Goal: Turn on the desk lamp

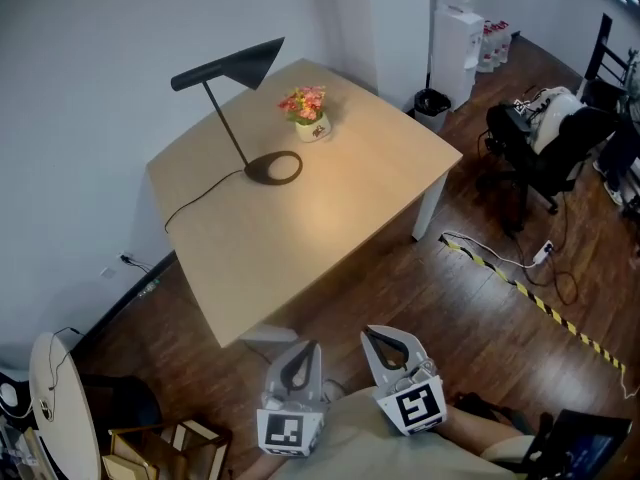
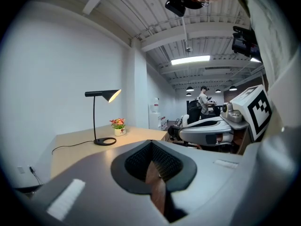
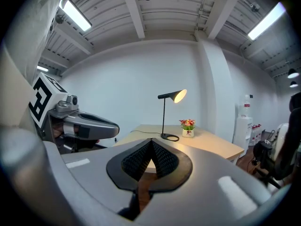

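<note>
A black desk lamp point(image 1: 232, 71) stands on the wooden table point(image 1: 330, 218) with a ring base point(image 1: 273, 168) and a thin stem. Its cone shade glows and warm light falls on the tabletop. The lamp point(image 2: 102, 95) also shows lit in the left gripper view, and the lamp point(image 3: 172, 96) in the right gripper view. Both grippers are held low near the person's body, well short of the table. My left gripper point(image 1: 299, 356) and my right gripper point(image 1: 382, 339) each have their jaws together with nothing between them.
A small pot of pink flowers point(image 1: 307, 111) stands beside the lamp base. The lamp's black cord point(image 1: 190, 204) runs off the table's left edge. An office chair point(image 1: 545, 143), a water dispenser point(image 1: 455, 43), a bin point(image 1: 432, 103) and floor cables point(image 1: 520, 268) lie to the right.
</note>
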A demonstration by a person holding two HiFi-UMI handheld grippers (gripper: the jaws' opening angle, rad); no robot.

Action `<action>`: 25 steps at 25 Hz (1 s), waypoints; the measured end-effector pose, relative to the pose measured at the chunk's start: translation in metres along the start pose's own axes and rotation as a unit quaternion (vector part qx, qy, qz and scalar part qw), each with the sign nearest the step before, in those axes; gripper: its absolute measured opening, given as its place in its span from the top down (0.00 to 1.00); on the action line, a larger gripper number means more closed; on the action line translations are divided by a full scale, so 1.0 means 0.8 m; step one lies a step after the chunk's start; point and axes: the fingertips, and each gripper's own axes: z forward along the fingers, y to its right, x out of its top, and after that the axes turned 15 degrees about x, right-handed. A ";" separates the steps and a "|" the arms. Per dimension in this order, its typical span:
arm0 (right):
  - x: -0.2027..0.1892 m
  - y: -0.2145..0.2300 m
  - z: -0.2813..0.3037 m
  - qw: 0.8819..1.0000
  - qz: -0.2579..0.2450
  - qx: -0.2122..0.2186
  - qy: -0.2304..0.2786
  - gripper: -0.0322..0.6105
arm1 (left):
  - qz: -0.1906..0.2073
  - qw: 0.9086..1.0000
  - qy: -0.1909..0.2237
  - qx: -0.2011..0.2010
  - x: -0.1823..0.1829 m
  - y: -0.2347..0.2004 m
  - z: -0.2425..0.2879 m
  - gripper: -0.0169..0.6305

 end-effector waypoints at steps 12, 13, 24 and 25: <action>-0.019 -0.048 0.033 0.998 0.027 0.001 -0.054 0.95 | -0.024 0.999 0.017 -0.012 -0.016 -0.050 -0.025 0.98; -0.023 -0.049 0.034 0.998 0.031 0.000 -0.058 0.95 | -0.029 0.999 0.019 -0.012 -0.015 -0.053 -0.026 0.98; -0.013 -0.062 0.042 0.999 0.010 0.002 -0.053 0.95 | -0.026 0.999 0.032 -0.014 -0.014 -0.066 -0.031 0.98; -0.012 -0.063 0.042 0.999 0.010 0.002 -0.052 0.95 | -0.023 0.999 0.032 -0.014 -0.015 -0.066 -0.032 0.98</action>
